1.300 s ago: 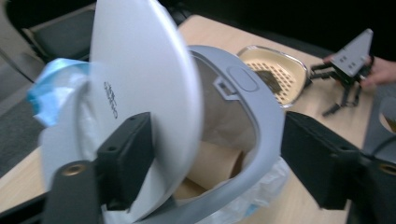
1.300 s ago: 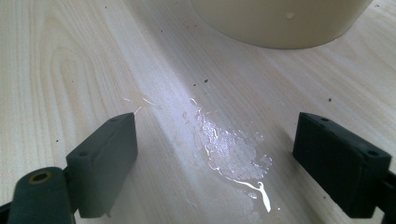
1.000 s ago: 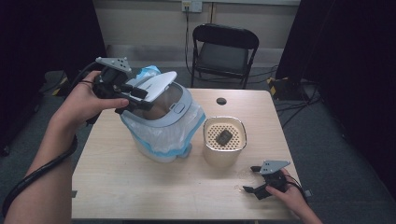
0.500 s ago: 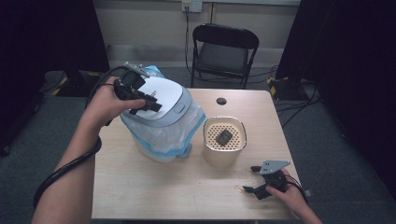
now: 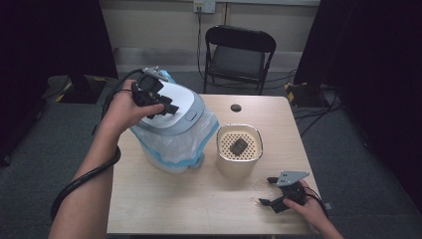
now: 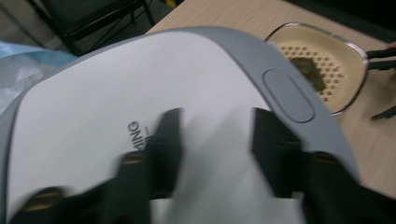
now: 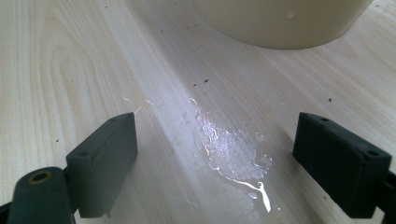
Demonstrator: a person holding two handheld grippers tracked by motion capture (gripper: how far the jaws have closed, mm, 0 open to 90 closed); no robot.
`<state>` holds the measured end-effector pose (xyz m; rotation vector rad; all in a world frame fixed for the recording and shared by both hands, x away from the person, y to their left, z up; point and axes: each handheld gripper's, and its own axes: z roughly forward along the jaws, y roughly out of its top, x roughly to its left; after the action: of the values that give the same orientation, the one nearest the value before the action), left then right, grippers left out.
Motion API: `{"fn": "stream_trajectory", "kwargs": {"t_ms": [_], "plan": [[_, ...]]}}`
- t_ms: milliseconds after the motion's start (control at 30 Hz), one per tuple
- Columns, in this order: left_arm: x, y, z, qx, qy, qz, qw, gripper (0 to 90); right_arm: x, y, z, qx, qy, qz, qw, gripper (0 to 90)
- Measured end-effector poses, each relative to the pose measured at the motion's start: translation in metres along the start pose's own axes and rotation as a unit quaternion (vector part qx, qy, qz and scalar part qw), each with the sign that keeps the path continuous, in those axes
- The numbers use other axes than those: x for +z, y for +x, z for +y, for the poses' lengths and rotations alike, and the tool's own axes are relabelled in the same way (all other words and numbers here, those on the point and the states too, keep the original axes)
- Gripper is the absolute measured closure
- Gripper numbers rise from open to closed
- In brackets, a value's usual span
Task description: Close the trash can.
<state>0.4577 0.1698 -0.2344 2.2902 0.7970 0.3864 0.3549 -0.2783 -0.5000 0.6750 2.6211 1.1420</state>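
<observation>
The left gripper point(image 5: 158, 103), jaws parted, presses on the white-and-grey hinged bin lid point(image 5: 175, 110), seemingly closing it over the plastic-lined bin point(image 5: 174, 147); pushing it fully down likely follows. The right gripper point(image 5: 271, 191) rests wide open beside the cream perforated container point(image 5: 239, 152).

We see bare forearms, no sleeves; each black gripper point(image 5: 271, 191) has blocky jaws with brass screws, a grey plate point(image 5: 291, 177) and a black cable point(image 5: 82, 181).
</observation>
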Motion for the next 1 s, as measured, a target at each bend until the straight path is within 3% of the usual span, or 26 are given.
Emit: {"fn": "stream_trajectory", "kwargs": {"t_ms": [33,67,233,300,433,600,800,1000], "plan": [[-0.001,0.0,-0.002,-0.011,0.0,0.007,0.9999,37.4,0.0,0.0,0.0,0.0,0.0,0.0,1.0,13.2],[-0.004,0.001,-0.004,-0.01,-0.001,0.006,0.9999,31.5,0.0,0.0,0.0,0.0,0.0,0.0,1.0,13.2],[-0.028,0.001,-0.026,-0.014,-0.032,-0.005,0.9994,18.8,0.0,0.0,0.0,0.0,0.0,0.0,1.0,13.2],[-0.036,0.0,-0.035,-0.014,-0.028,-0.004,0.9995,16.7,0.0,0.0,0.0,0.0,0.0,0.0,1.0,13.2],[-0.054,-0.002,-0.058,-0.03,-0.041,-0.018,0.9985,16.7,0.0,0.0,0.0,0.0,0.0,0.0,1.0,13.3],[-0.06,-0.007,-0.088,-0.037,-0.039,-0.015,0.9984,16.6,0.0,0.0,0.0,0.0,0.0,0.0,1.0,13.2],[-0.048,-0.016,-0.128,-0.04,-0.039,-0.016,0.9983,16.6,0.0,0.0,0.0,0.0,0.0,0.0,1.0,13.1],[-0.018,-0.029,-0.17,-0.043,-0.04,-0.031,0.9978,16.6,0.0,0.0,0.0,0.0,0.001,0.001,1.0,13.1]]}}
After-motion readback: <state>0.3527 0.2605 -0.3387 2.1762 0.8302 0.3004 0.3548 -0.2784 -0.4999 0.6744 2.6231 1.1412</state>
